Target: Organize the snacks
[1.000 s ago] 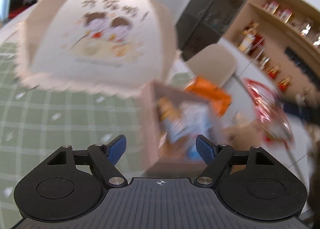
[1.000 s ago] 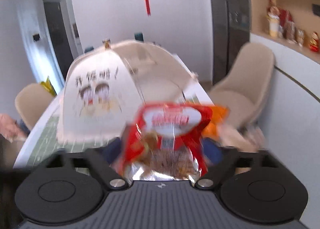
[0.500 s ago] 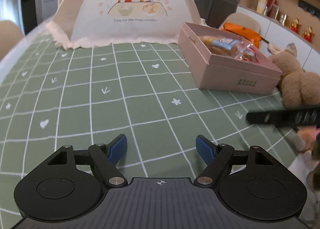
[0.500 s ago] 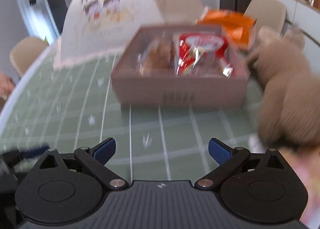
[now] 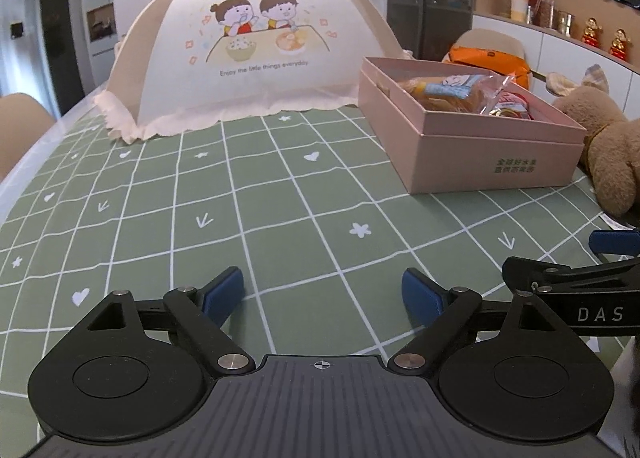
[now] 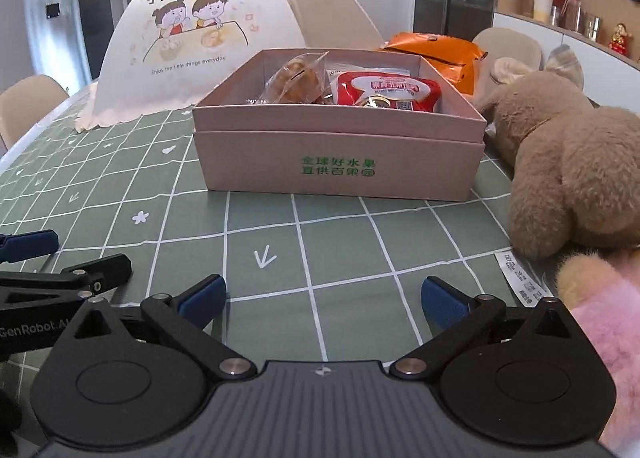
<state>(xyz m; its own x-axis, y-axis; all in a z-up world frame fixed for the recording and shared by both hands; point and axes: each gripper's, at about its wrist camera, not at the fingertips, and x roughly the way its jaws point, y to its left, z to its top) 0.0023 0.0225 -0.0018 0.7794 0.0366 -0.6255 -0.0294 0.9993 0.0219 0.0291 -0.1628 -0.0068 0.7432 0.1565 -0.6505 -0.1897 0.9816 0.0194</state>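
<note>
A pink box stands on the green checked tablecloth, also in the left wrist view. In it lie a red snack pack, a clear-wrapped pastry and a blue-labelled bread pack. An orange snack bag lies behind the box. My right gripper is open and empty, low over the cloth in front of the box. My left gripper is open and empty, to the left of the right one.
A beige mesh food cover with a cartoon print stands at the back of the table. A brown plush toy lies right of the box, and a pink plush is near my right gripper. Chairs stand around the table.
My right gripper let go of the red snack pack, which now lies in the box, and drew back low over the table. My left gripper also drew back from the box.
</note>
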